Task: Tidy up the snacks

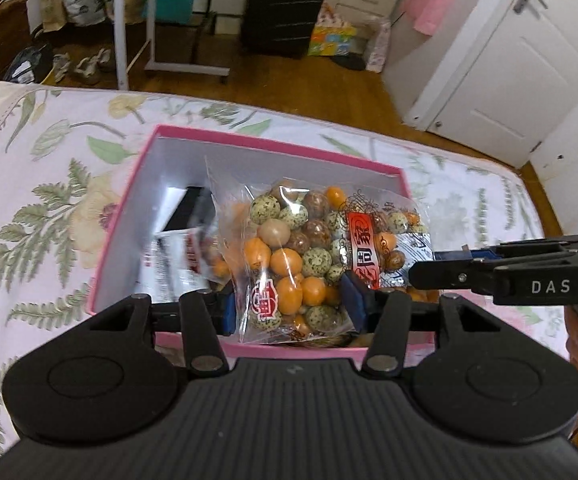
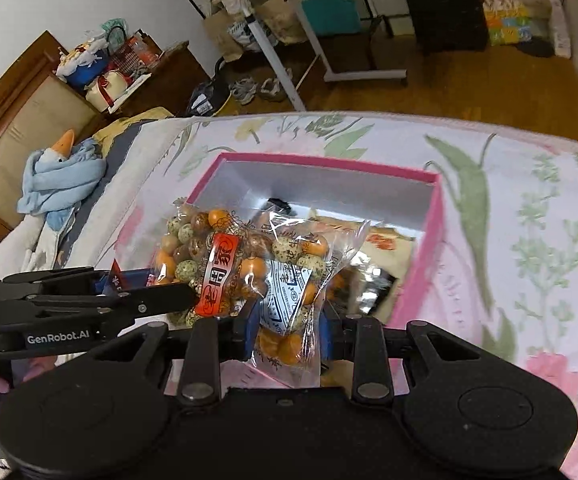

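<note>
A clear bag of orange, speckled and brown coated nuts point(image 1: 301, 252) hangs over an open pink box point(image 1: 273, 146) on the flowered bed. My left gripper point(image 1: 291, 306) is shut on the bag's lower end. My right gripper point(image 2: 289, 332) is shut on the bag's other end point(image 2: 285, 300). It shows in the left wrist view point(image 1: 449, 268) coming in from the right. The left gripper shows in the right wrist view point(image 2: 153, 300) at the left. Other snack packets point(image 1: 181, 252) lie inside the box, partly hidden by the bag.
The bed point(image 1: 29, 200) has a floral sheet all around the box. Beyond the bed edge are wood floor, a white desk frame point(image 1: 149, 40), a black suitcase point(image 1: 285, 4) and a white door point(image 1: 529, 60). A blue cloth point(image 2: 61, 180) lies at the headboard.
</note>
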A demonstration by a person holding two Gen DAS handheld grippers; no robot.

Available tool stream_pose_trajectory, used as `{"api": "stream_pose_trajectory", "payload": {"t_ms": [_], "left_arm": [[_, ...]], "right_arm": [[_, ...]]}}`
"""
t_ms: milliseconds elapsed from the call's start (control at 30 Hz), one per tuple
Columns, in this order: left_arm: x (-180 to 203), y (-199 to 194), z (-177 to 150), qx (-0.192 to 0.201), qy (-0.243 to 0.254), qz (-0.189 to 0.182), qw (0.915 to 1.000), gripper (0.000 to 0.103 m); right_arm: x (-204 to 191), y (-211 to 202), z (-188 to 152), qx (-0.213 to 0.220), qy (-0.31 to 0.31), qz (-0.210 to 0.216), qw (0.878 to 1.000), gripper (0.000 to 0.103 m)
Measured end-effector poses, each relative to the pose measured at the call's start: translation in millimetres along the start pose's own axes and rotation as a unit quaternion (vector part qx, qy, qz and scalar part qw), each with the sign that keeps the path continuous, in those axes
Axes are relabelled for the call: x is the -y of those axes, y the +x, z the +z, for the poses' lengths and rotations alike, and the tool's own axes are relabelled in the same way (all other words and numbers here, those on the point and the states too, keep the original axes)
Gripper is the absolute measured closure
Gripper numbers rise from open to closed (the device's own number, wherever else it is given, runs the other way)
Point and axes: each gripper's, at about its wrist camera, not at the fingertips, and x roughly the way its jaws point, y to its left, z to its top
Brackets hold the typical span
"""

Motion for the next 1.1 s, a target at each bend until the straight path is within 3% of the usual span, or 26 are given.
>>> {"api": "stream_pose_trajectory", "payload": {"t_ms": [167, 300, 400, 667, 1100], "left_arm": [[-18, 29, 4, -0.020, -0.019, 0.047, 0.9985, 0.040], [-20, 53, -2, -0.011, -0.039, 0.144, 0.9887, 0.037], [-13, 57, -11, 0.005, 0.000, 0.182, 0.9832, 0.037], [-2, 22, -27, 0.025, -0.028, 0.119, 0.9922, 0.038], [67, -47, -39, 0.040, 0.031, 0.065, 0.9966, 0.038]], "right_arm": [[0, 44, 6, -0.034, 0.017, 0.022, 0.999, 0.068], [6, 74, 0, -0.071, 0.039, 0.034, 0.996, 0.065], [0, 64, -13, -0.065, -0.001, 0.009, 0.998, 0.062], [0, -6, -46, 0.028, -0.052, -0.017, 0.998, 0.060], [10, -94, -90, 0.113, -0.059, -0.073, 0.989, 0.057]]}}
